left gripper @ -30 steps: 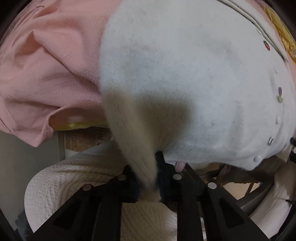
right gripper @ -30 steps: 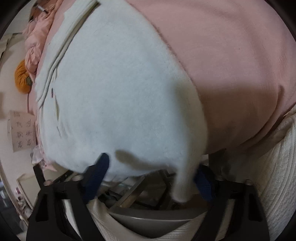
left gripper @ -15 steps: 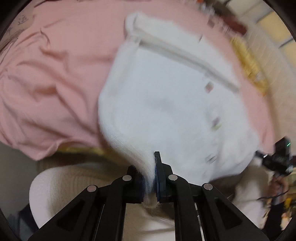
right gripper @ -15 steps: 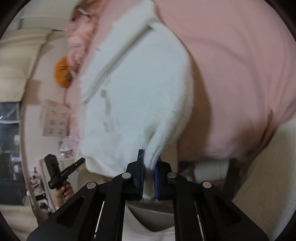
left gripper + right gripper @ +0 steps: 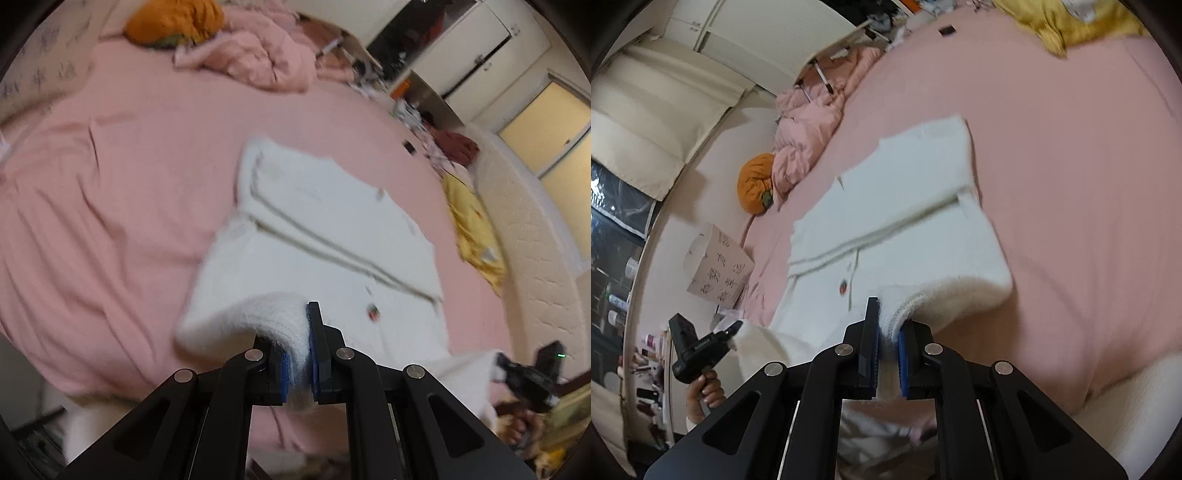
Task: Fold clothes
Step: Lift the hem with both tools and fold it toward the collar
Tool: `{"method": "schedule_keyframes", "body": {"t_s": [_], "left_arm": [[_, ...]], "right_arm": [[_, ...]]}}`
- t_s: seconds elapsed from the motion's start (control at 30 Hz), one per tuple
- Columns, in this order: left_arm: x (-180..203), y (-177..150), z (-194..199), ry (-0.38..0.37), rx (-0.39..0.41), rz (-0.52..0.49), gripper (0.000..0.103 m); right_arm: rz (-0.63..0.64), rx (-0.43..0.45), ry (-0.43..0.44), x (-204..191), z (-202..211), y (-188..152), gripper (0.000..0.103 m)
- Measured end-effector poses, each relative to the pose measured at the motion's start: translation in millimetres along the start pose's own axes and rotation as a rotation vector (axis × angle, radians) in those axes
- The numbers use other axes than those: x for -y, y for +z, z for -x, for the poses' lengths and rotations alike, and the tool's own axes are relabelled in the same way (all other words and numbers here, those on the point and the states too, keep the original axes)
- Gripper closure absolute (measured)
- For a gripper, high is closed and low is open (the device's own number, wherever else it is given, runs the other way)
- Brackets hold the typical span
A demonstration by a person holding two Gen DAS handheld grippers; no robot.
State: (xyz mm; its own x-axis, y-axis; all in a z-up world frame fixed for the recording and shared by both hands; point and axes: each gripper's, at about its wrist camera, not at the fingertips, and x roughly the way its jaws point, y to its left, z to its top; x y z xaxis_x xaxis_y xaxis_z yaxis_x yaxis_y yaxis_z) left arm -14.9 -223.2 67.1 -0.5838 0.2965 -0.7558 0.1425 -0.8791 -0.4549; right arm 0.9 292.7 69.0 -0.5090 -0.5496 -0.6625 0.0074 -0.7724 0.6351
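A fuzzy white cardigan lies on the bed, well short of the orange cushion at the bed's far end. Its sleeves are folded flat across the body; small coloured buttons run down the front placket. The near hem is lifted off the pink, softly creased sheet. The left tool is clamped on one hem corner, knit bunched between its blue pads. The right tool pinches the other corner, thick ribbed edge curling over its black fingers.
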Motion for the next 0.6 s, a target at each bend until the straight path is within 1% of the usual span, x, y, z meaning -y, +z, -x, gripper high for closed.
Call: {"method": "schedule_keyframes", "body": {"t_s": [0.1, 0.2, 0.27, 0.33, 0.43, 0.53, 0.6], "left_arm": [[6.6, 25.8, -8.7, 0.004, 0.033, 0.009, 0.093], [17.3, 59.1, -26.5, 0.048, 0.066, -0.014, 0.093], [24.0, 85.9, -43.3, 0.071, 0.082, -0.024, 0.093], [30.6, 112.8, -60.0, 0.094, 0.099, -0.034, 0.093], [35.3, 147.1, -98.2, 0.137, 0.087, -0.045, 0.093], [37.9, 178.4, -139.0, 0.184, 0.068, -0.056, 0.093], [34.7, 192.7, -166.8, 0.216, 0.052, -0.061, 0.093]], "right_arm": [[0.051, 0.047, -0.027, -9.6, -2.7, 28.2, 0.095], [0.082, 0.091, -0.055, -15.5, -11.3, 62.2, 0.095], [0.107, 0.123, -0.091, -19.0, -20.3, 88.8, 0.095], [0.117, 0.142, -0.105, -22.3, -33.7, 112.3, 0.095], [0.120, 0.135, -0.145, -23.1, -67.3, 152.1, 0.095], [0.117, 0.106, -0.193, -20.5, -114.2, 191.1, 0.095], [0.085, 0.077, -0.230, -8.8, -148.1, 211.2, 0.095]]}}
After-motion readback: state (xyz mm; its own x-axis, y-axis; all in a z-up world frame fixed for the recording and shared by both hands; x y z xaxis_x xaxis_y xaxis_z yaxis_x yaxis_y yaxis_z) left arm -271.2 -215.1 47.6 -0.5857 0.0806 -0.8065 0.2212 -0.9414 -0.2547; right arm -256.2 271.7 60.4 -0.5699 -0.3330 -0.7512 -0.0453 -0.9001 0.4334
